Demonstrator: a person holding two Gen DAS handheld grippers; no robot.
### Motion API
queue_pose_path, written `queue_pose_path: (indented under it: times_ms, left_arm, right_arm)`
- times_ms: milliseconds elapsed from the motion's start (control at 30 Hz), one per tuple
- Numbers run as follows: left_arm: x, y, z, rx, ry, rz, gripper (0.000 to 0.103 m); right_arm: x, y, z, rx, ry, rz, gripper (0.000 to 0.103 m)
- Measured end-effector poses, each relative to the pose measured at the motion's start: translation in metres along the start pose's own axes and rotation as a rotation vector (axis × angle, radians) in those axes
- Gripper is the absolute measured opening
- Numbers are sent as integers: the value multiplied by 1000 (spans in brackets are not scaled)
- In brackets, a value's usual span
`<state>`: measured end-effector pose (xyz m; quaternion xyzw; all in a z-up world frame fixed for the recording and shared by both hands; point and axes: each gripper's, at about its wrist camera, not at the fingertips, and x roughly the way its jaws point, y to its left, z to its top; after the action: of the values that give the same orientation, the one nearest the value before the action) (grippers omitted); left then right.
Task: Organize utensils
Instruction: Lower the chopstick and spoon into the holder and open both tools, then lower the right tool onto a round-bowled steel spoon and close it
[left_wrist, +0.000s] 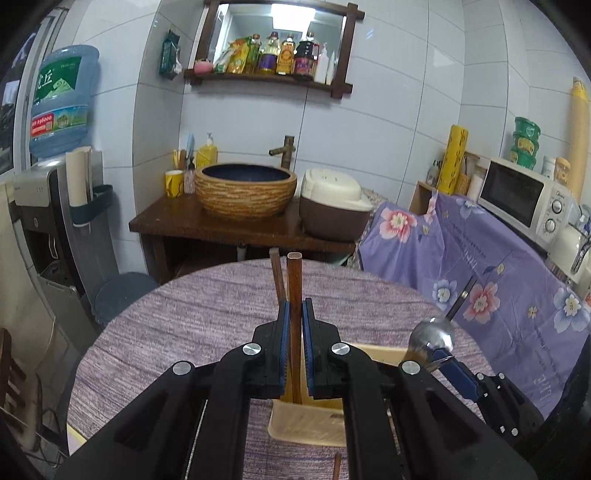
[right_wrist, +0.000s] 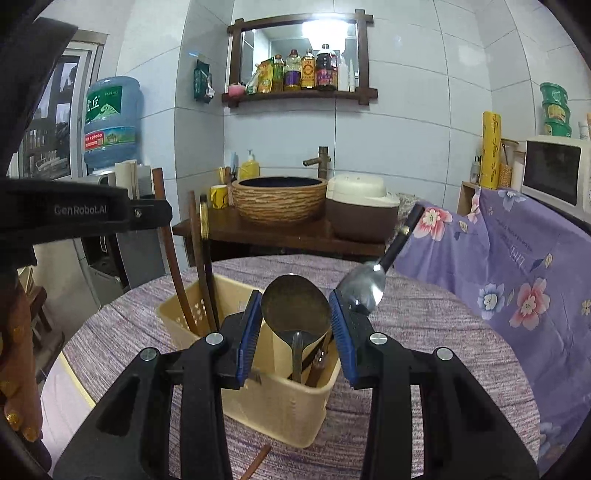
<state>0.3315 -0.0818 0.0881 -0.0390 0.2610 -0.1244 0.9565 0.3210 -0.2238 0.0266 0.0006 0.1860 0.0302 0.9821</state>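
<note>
1. Left claw (left_wrist: 294, 314): blue pads closed on a brown chopstick (left_wrist: 294, 280), which stands upright between them with its lower end inside the cream utensil basket (left_wrist: 306, 424).
2. Second, darker chopstick (left_wrist: 277, 273): leans just left of and behind the gripped one; whether the pads also touch it cannot be told.
3. Right claw (right_wrist: 293, 314): jaws partly apart, framing the upturned bowl of a large dark spoon (right_wrist: 295, 304). The left pad seems to meet the bowl's edge and a narrow gap shows at the right pad, so a firm grip cannot be confirmed.
4. Large dark spoon: stands handle-down in the right-hand compartment of the utensil basket (right_wrist: 273, 402).
5. Steel spoon (right_wrist: 364, 286) with a black handle: sits bowl-down against the outer side of the right claw's right finger, handle tilted up and to the right. What supports it cannot be told.
6. Left-hand compartment, right wrist view: holds several brown chopsticks (right_wrist: 201, 266) standing on end.
7. Utensil basket: rests on a round counter (right_wrist: 443, 332) covered with a purple woven cloth.
8. One more brown stick (right_wrist: 258, 461): lies flat on the cloth in front of the basket.
</note>
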Motion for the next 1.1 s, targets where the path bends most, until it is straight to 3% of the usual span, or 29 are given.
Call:
queue_pose_path:
  times_ms: [133, 333, 400, 467, 533, 633, 700, 833, 900, 967, 1100]
  left_arm:
    - [1, -1, -6, 28, -12, 30, 8]
    - [-12, -4, -6, 70, -12, 19, 10]
    - [-25, -1, -9, 85, -31, 28, 22]
    - [-39, 5, -17, 80, -49, 33, 48]
    - [-56, 14, -32, 80, -50, 43, 54]
    - [-71, 28, -60, 79, -3, 62, 59]
    - [-76, 37, -82, 74, 44, 68, 60]
    - [-75, 48, -132, 62, 151, 96, 60]
    - [-73, 53, -156, 43, 204, 93, 60]
    - [-75, 56, -172, 30, 236, 86, 59]
    - [-81, 60, -196, 17, 264, 84, 59]
  right_arm:
    - [4, 2, -10, -3, 16, -14, 38]
    - [-7, 4, -8, -3, 6, -11, 42]
    - [-17, 5, -8, -14, 3, -23, 49]
    - [-33, 4, -12, -13, 2, -24, 59]
    - [-49, 4, -20, -12, 12, -31, 61]
    - [-68, 6, -40, -14, 75, -37, 73]
    - [-76, 9, -60, -7, 130, 21, 73]
    - [-74, 20, -106, -1, 300, 59, 73]
    - [-73, 24, -133, 20, 376, 71, 66]
    - [-73, 26, -153, 36, 434, 89, 54]
    - [-74, 32, -177, 65, 502, 126, 44]
